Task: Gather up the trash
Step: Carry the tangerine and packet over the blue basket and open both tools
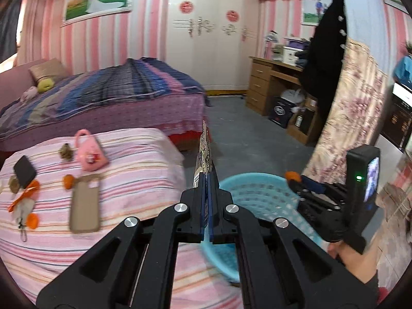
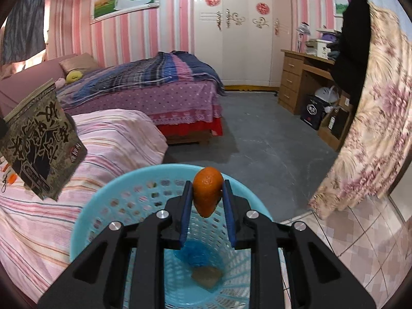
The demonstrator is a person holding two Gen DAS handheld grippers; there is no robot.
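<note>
My left gripper [image 1: 207, 177] is shut on a printed snack wrapper [image 1: 204, 152], held edge-on beside the blue plastic basket [image 1: 257, 195]; the wrapper also shows in the right wrist view [image 2: 41, 139]. My right gripper [image 2: 207, 193] is shut on an orange peel [image 2: 207, 190] above the basket's [image 2: 103, 195] opening; this gripper also shows in the left wrist view [image 1: 293, 177]. A blue bag [image 2: 195, 253] and a brown scrap [image 2: 207, 275] lie at the basket's bottom. More orange peels [image 1: 68, 181] and a brown scrap [image 1: 66, 150] lie on the striped bedspread [image 1: 128, 180].
On the bedspread are a tan phone case [image 1: 85, 203], a pink toy bag [image 1: 88, 152], a dark wallet [image 1: 24, 171] and a keychain [image 1: 24, 208]. A larger bed [image 1: 116, 97], a wooden desk [image 1: 273, 82] and a floral cloth [image 1: 347, 108] stand around the grey floor.
</note>
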